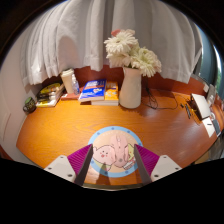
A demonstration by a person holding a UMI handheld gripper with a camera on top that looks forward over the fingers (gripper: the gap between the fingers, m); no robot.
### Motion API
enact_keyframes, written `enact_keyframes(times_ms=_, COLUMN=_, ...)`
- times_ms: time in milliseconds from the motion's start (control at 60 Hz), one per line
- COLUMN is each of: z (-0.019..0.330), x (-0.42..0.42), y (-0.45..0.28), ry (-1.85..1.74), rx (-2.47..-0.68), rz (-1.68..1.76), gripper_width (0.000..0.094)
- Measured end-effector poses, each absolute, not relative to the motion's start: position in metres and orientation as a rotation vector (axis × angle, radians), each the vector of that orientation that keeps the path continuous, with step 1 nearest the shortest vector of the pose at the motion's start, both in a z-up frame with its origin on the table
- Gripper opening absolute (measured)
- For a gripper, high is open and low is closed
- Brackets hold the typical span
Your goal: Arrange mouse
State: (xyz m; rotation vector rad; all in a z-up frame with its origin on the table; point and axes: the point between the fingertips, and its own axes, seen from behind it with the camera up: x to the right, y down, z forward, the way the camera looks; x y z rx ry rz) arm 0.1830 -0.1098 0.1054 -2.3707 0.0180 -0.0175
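Note:
A round mouse mat [112, 150] with a light blue rim and a cartoon pig picture lies on the wooden desk [70, 125], right at my fingers. My gripper [111, 160] is open and holds nothing. The near part of the mat shows between the two fingers, whose purple pads [80, 157] stand at either side of it. No mouse is plainly visible. A small dark object [30, 103] lies at the desk's far left; I cannot tell what it is.
A white vase [130, 90] of pale flowers stands at the back of the desk, beyond the mat. Books [97, 92] and a small box [70, 82] lie left of it. White curtains [70, 35] hang behind. Pale equipment [204, 106] sits at the right end.

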Motion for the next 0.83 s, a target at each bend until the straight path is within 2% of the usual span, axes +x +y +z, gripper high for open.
enact_keyframes(times_ms=150, z=0.165, x=0.161, y=-0.148, ry=0.025, rx=-2.284, rz=-0.034, gripper_width=0.0819)
enact_keyframes(times_ms=300, z=0.202, x=0.134, y=-0.181, ry=0.037, rx=-2.216, rz=0.001, gripper_width=0.0814)
enact_keyframes(times_ms=833, z=0.201, x=0.056, y=-0.256, ry=-0.075, rx=-2.220, rz=0.012, gripper_width=0.0815)
